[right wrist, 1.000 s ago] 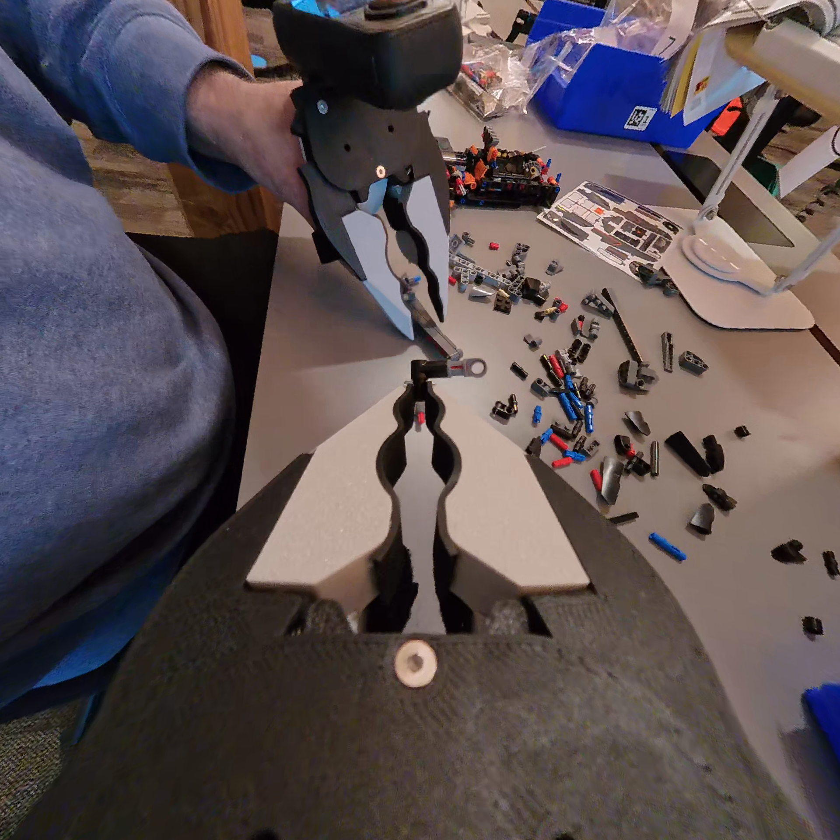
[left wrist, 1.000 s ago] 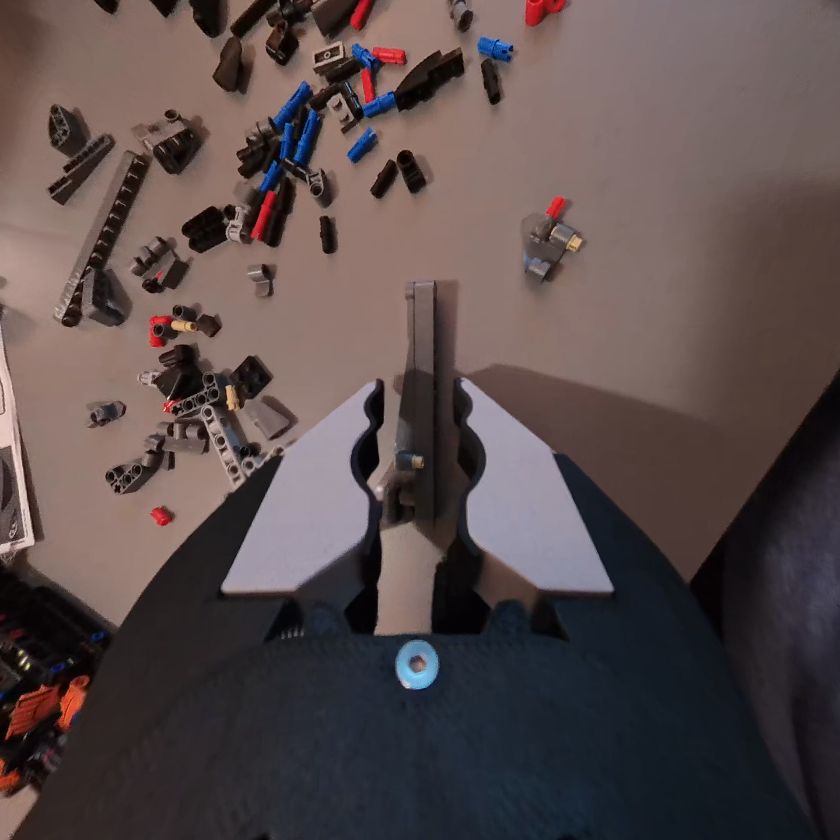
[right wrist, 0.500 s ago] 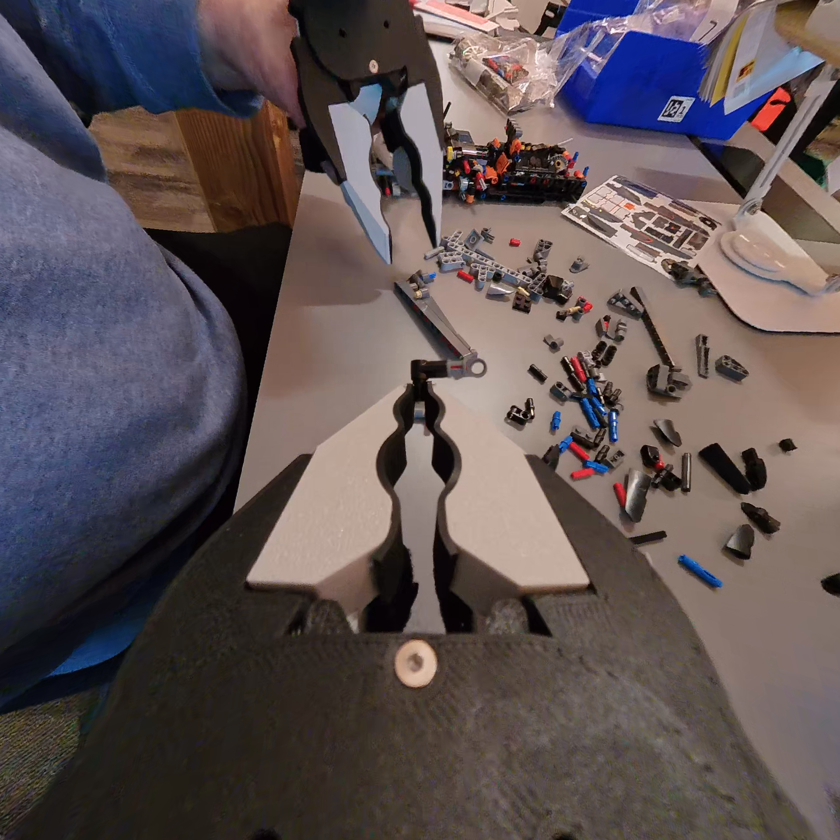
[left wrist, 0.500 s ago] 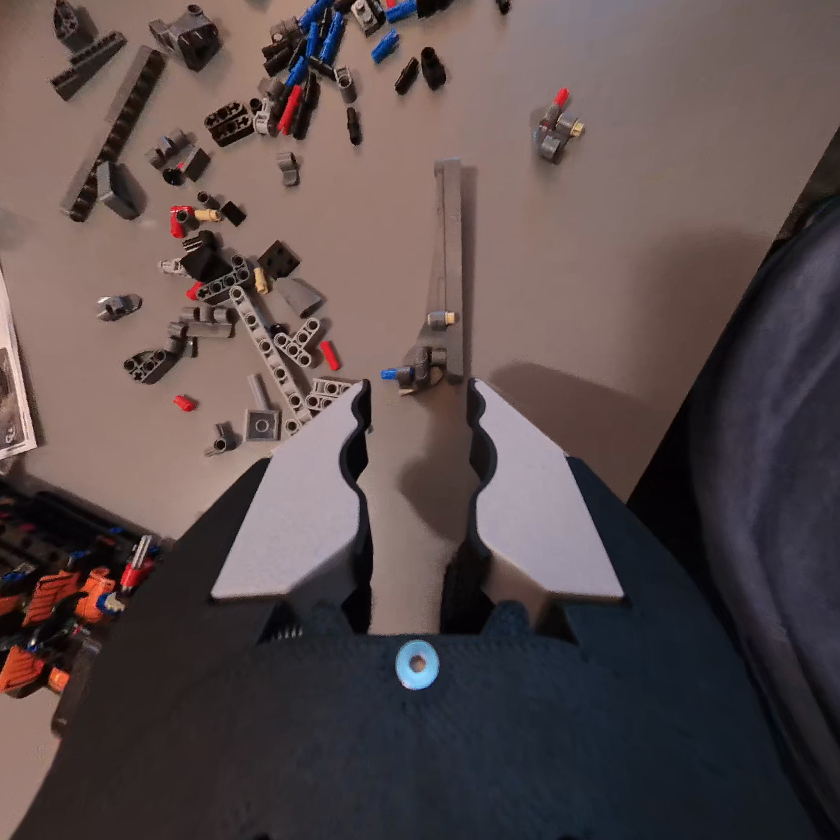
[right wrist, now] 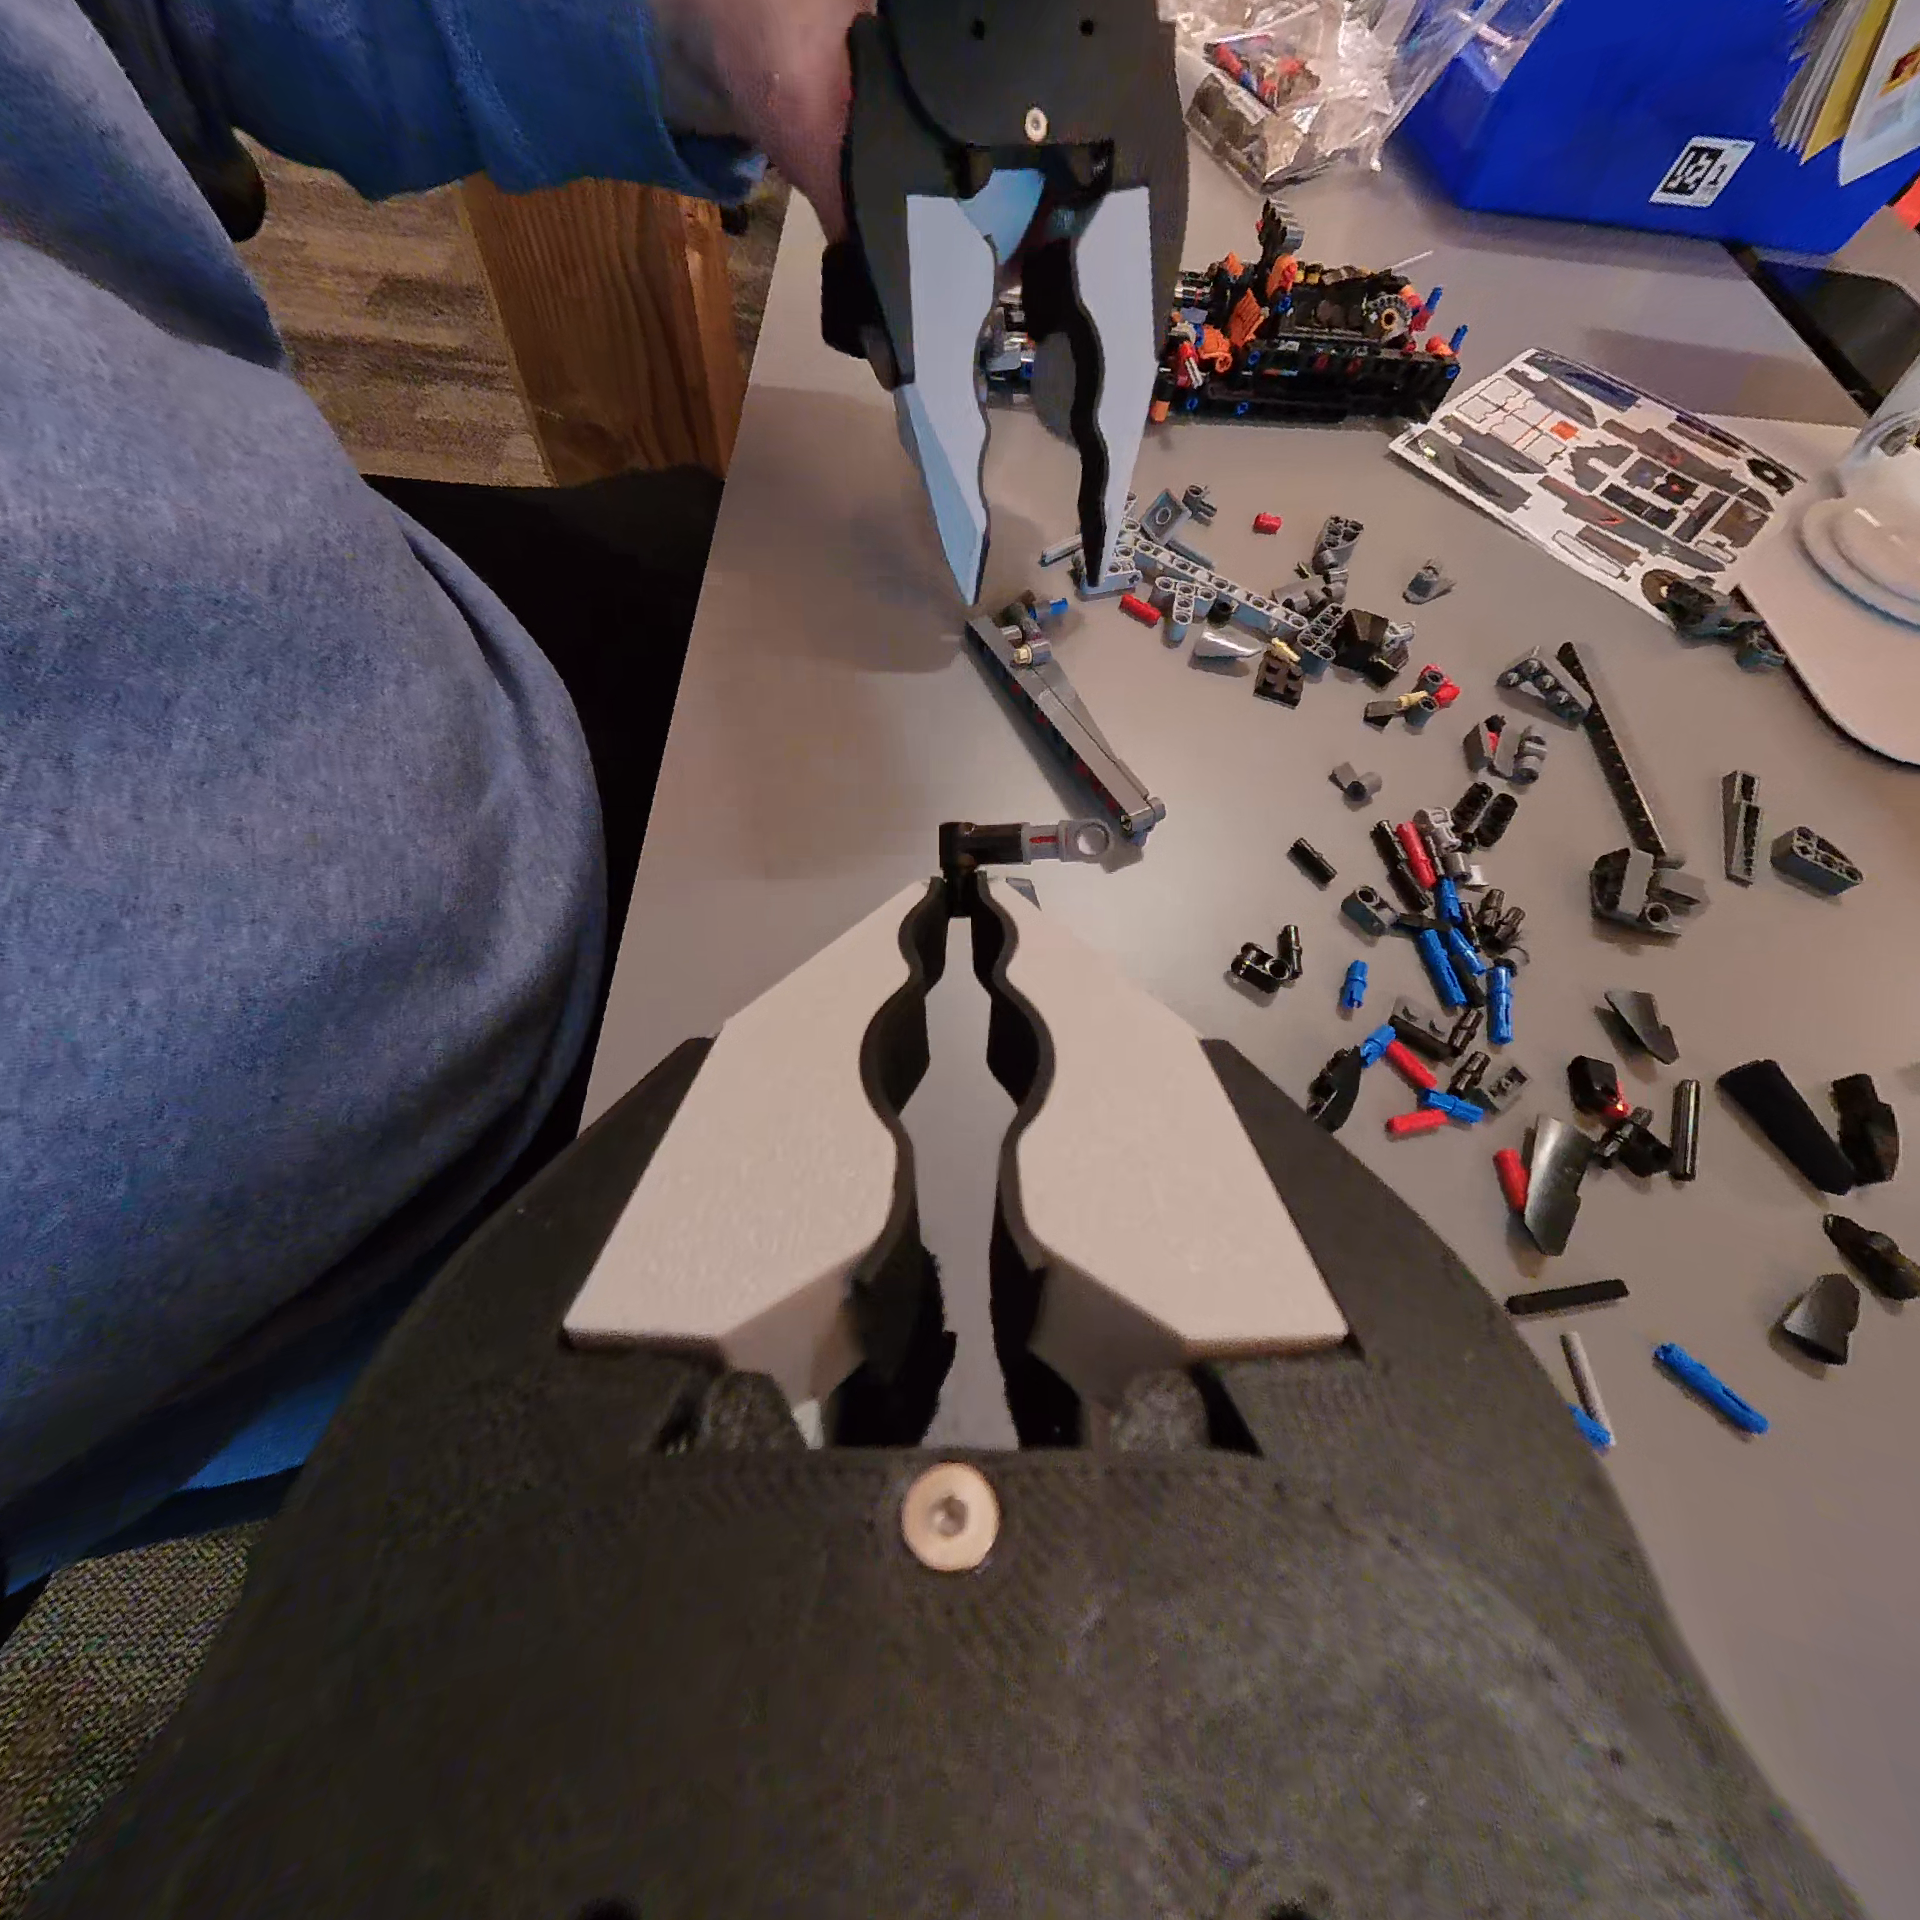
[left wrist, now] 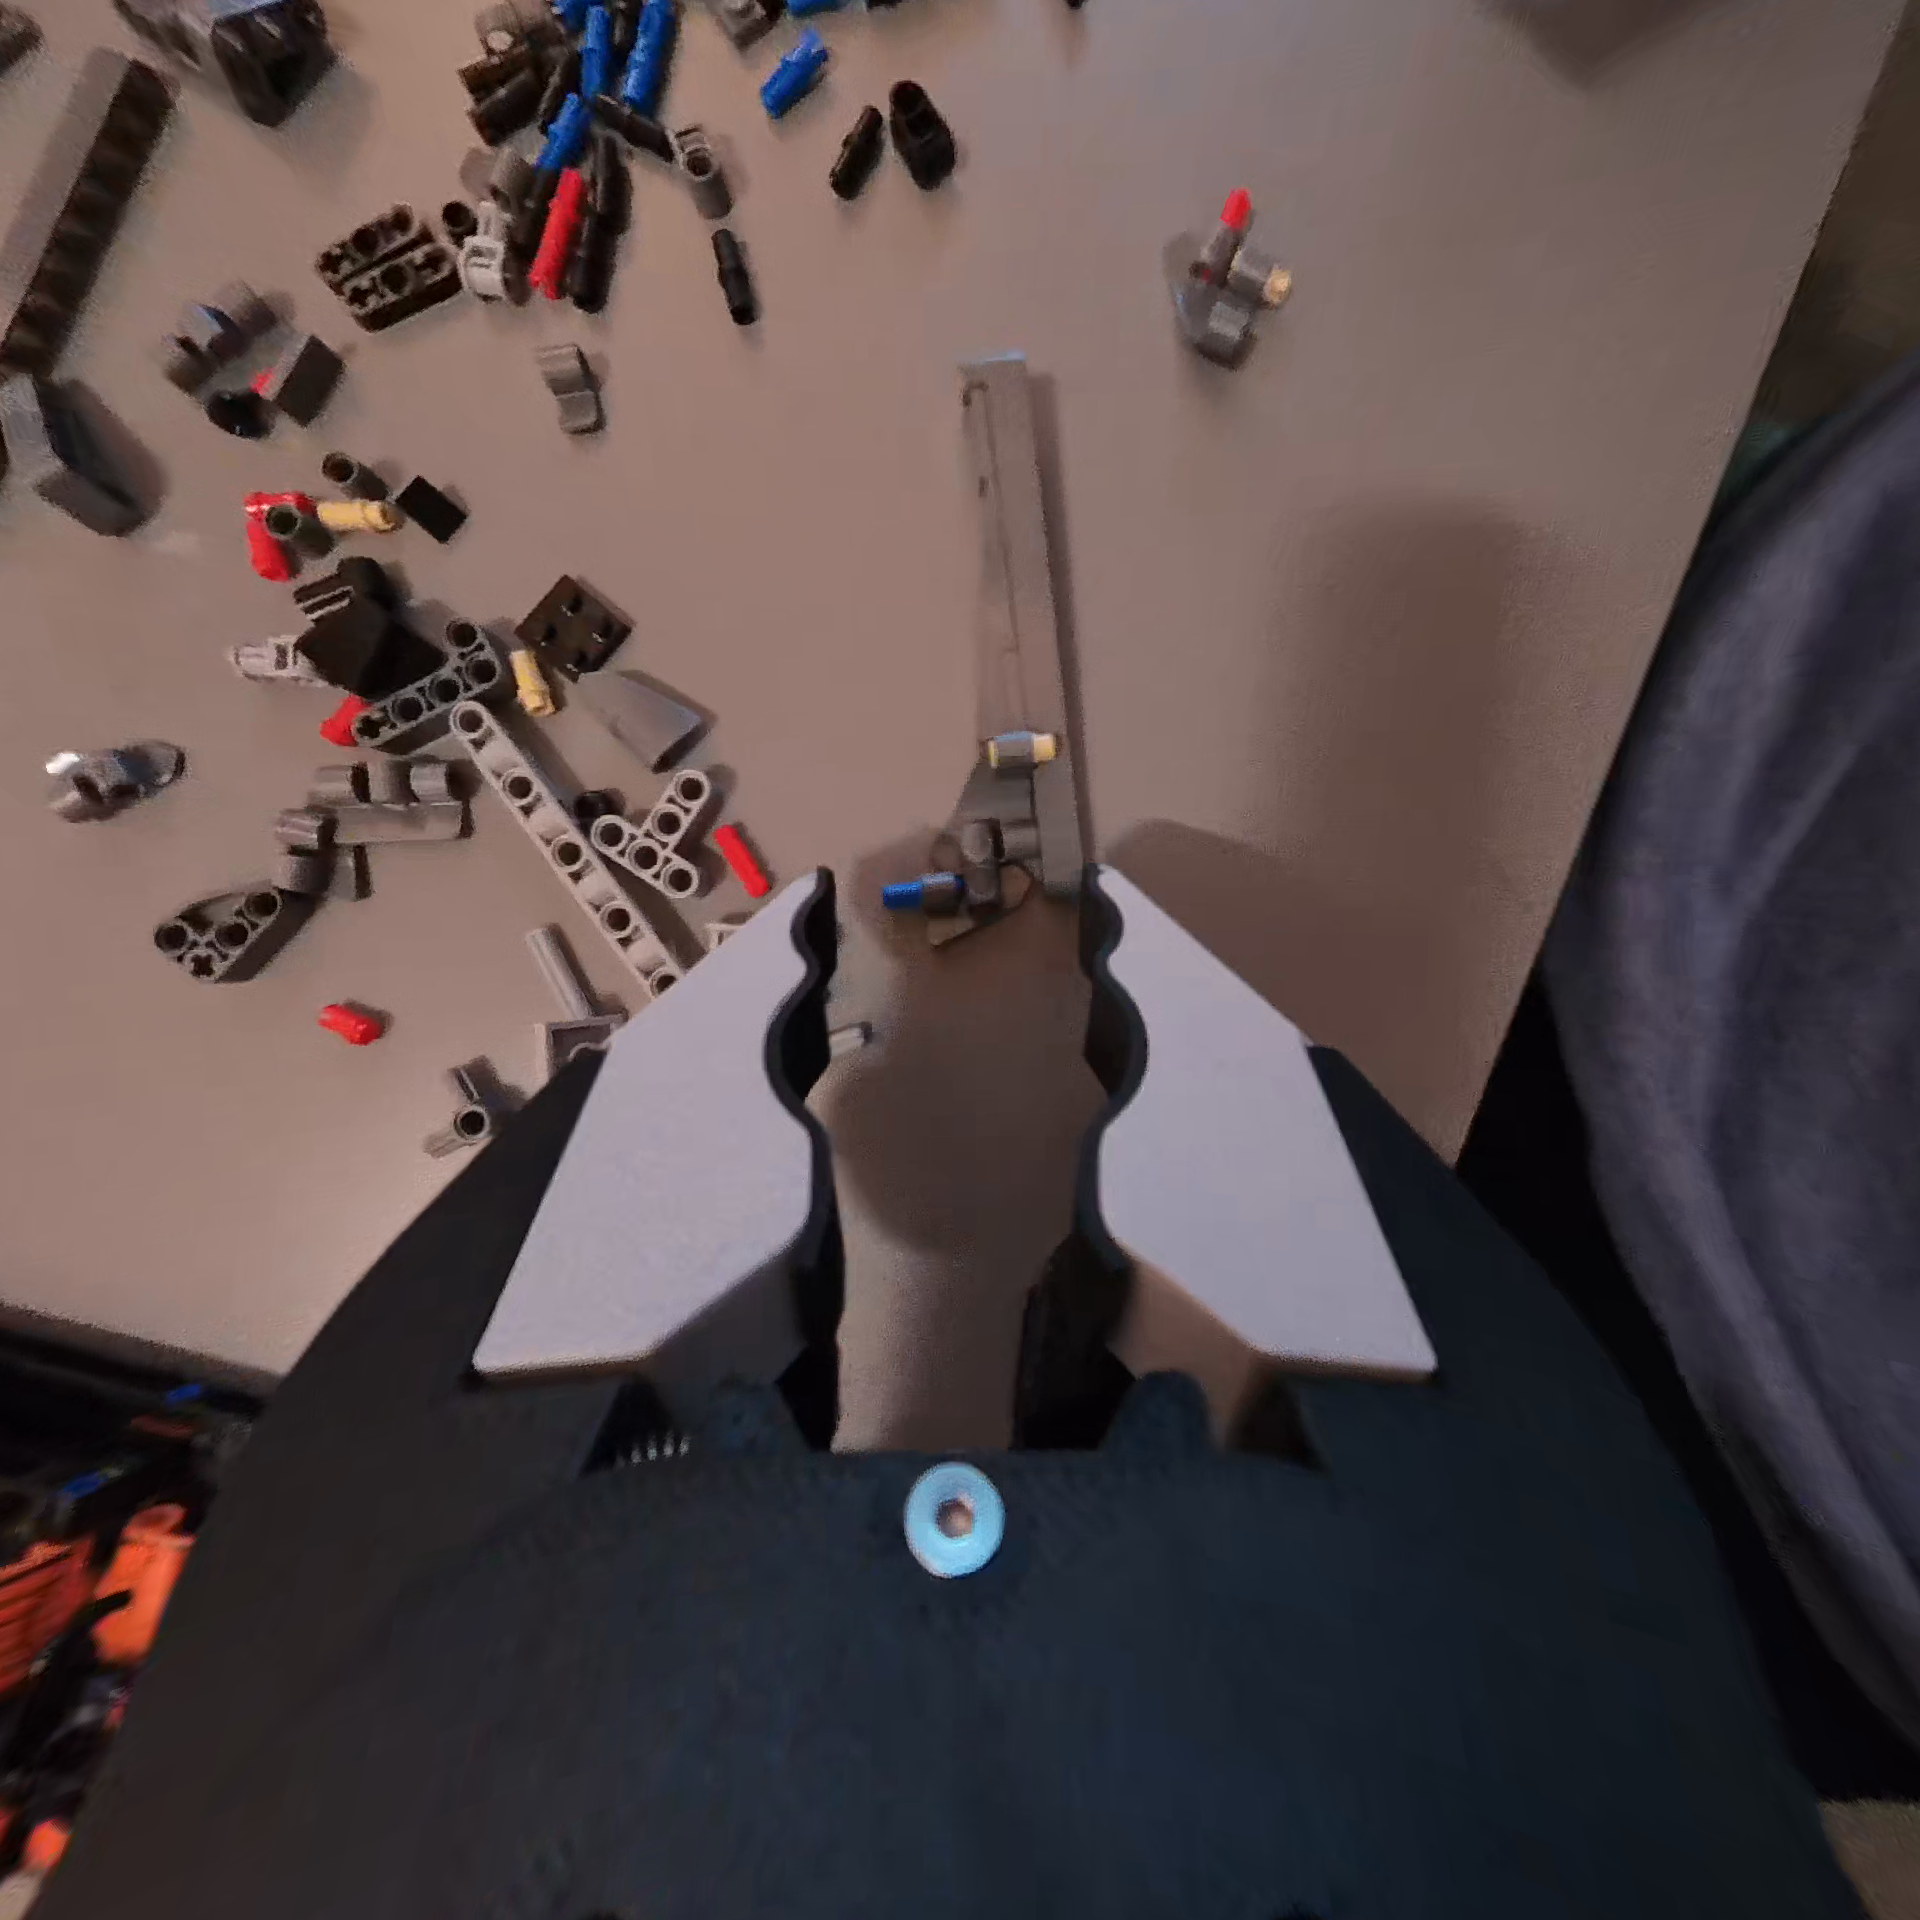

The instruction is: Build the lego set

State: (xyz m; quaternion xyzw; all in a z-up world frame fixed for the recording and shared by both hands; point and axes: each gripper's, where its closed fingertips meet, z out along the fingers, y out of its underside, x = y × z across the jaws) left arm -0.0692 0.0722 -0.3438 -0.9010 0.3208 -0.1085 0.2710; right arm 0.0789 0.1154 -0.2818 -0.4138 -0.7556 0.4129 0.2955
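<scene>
A long dark grey beam assembly (left wrist: 1023, 623) with tan and blue pins lies flat on the grey table, just beyond my left gripper (left wrist: 956, 904), which is open and empty. The assembly also shows in the right wrist view (right wrist: 1060, 717), below the left gripper (right wrist: 1029, 561). My right gripper (right wrist: 961, 894) is shut on a small black and grey connector piece (right wrist: 1023, 844), held above the table near the beam's far end. Loose black, grey, blue and red pieces (left wrist: 499, 707) lie scattered on the table (right wrist: 831, 727).
A partly built black and orange model (right wrist: 1320, 332) stands at the back of the table, beside a sticker sheet (right wrist: 1600, 478) and a blue bin (right wrist: 1621, 114). A person's blue sleeve and body (right wrist: 260, 779) fill the left side. The table edge (right wrist: 686, 675) runs along the left.
My left gripper opened, let go of the grey beam assembly onto the table and drew back from it. My right gripper kept its hold on the small connector piece.
</scene>
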